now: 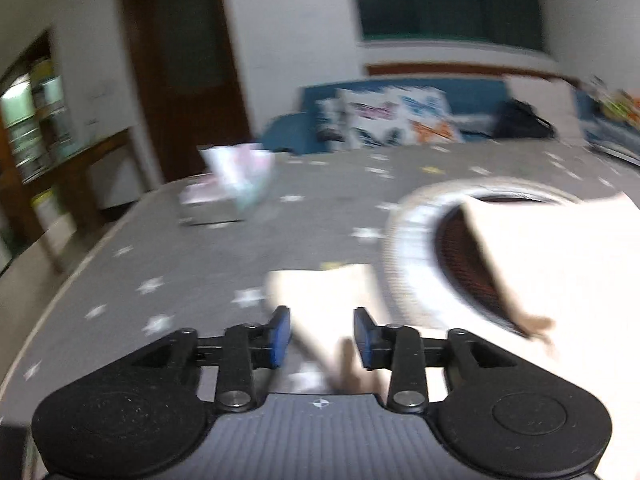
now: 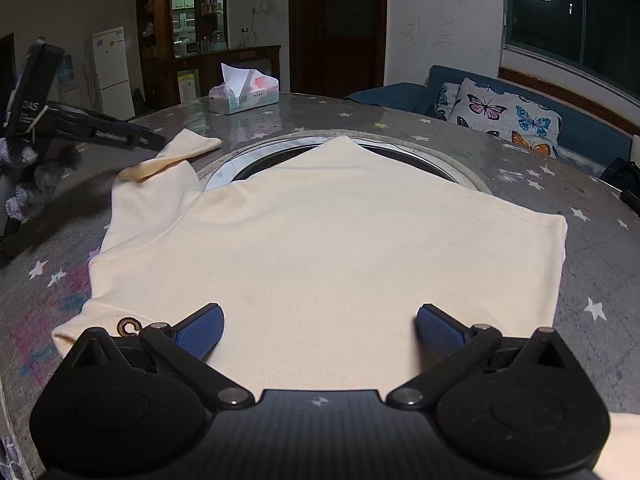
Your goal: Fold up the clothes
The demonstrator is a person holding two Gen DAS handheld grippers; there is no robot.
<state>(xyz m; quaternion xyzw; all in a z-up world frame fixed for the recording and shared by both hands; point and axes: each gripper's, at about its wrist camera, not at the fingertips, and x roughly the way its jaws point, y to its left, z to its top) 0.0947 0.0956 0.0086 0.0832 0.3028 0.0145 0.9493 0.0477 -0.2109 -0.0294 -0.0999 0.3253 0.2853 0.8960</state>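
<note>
Left wrist view is motion-blurred: we can't read the tissue box (image 1: 224, 188) print or tell the sleeve (image 1: 320, 300) edges. Cream garment (image 2: 320, 248) runs under the right gripper (image 2: 320, 332), near hem hidden. Left gripper (image 2: 80, 128) cut at left edge.

White walls (image 2: 444, 20); dark wooden door (image 2: 338, 24); blue sofa (image 2: 400, 94) (butterfly-print cushion (image 2: 504, 118)); dark night window (image 2: 572, 20); white fridge (image 2: 113, 72).
</note>
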